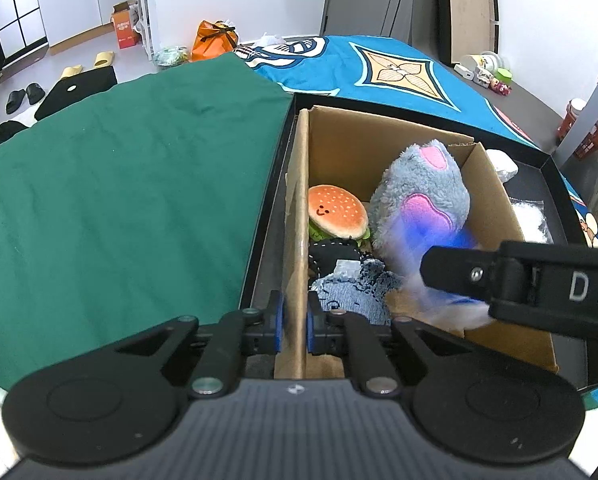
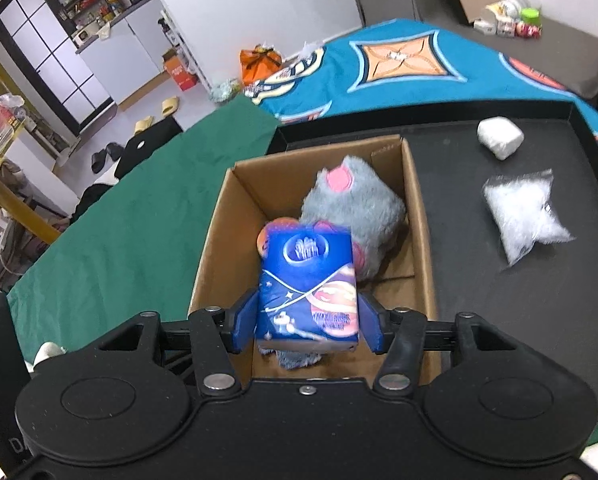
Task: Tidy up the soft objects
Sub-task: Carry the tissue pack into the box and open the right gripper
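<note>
An open cardboard box (image 2: pixel 215 240) stands on a black tray (image 2: pixel 479 280). My left gripper (image 1: pixel 295 320) is shut on the box's left wall (image 1: pixel 299 220), one pad on each side. Inside lie a burger plush (image 1: pixel 337 212), a grey and pink plush (image 1: pixel 419 184), a dark stitched piece (image 1: pixel 335 256) and a denim piece (image 1: pixel 355 292). My right gripper (image 2: pixel 309 326) hangs over the box with a blue printed pack (image 2: pixel 307 280) between its pads. The pads stand slightly off the pack's sides, so the gripper is open. In the left wrist view the pack (image 1: pixel 431 280) shows as a blur.
On the tray right of the box lie a white block (image 2: pixel 500 136) and a clear bag of white filling (image 2: pixel 523 216). A green cloth (image 1: pixel 119 180) covers the surface to the left and a blue patterned cloth (image 1: pixel 399 68) lies behind. Shoes and bags sit on the floor beyond.
</note>
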`<state>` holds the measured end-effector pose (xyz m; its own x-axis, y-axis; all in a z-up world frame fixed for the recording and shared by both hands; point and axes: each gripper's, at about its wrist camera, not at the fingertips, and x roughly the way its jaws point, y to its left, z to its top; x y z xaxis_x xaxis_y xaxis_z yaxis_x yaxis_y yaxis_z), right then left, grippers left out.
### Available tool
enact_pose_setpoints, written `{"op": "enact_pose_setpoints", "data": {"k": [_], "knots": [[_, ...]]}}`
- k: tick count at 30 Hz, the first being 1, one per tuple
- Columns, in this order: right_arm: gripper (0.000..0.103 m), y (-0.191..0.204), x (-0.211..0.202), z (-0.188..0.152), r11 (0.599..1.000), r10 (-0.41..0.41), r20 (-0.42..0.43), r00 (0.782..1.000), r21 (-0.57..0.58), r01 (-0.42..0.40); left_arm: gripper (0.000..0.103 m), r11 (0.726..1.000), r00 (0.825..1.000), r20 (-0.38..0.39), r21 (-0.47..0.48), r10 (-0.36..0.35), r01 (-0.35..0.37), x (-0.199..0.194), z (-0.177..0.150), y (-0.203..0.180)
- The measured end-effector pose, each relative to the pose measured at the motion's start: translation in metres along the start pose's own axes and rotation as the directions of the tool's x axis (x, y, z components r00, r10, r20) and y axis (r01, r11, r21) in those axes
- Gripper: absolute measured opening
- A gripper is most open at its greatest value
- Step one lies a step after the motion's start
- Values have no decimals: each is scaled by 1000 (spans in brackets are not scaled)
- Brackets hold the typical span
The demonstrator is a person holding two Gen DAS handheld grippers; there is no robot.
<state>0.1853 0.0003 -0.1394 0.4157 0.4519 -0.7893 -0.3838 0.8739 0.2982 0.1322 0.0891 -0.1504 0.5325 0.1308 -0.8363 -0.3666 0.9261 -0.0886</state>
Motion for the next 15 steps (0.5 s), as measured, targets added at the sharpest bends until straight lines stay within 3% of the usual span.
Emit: {"op": "enact_pose_setpoints", "data": {"k": [15], "knots": [[57, -18, -5, -1, 1000, 22, -23, 999, 9, -22, 10, 999, 999, -7, 10, 35, -35, 0, 1, -7]]}}
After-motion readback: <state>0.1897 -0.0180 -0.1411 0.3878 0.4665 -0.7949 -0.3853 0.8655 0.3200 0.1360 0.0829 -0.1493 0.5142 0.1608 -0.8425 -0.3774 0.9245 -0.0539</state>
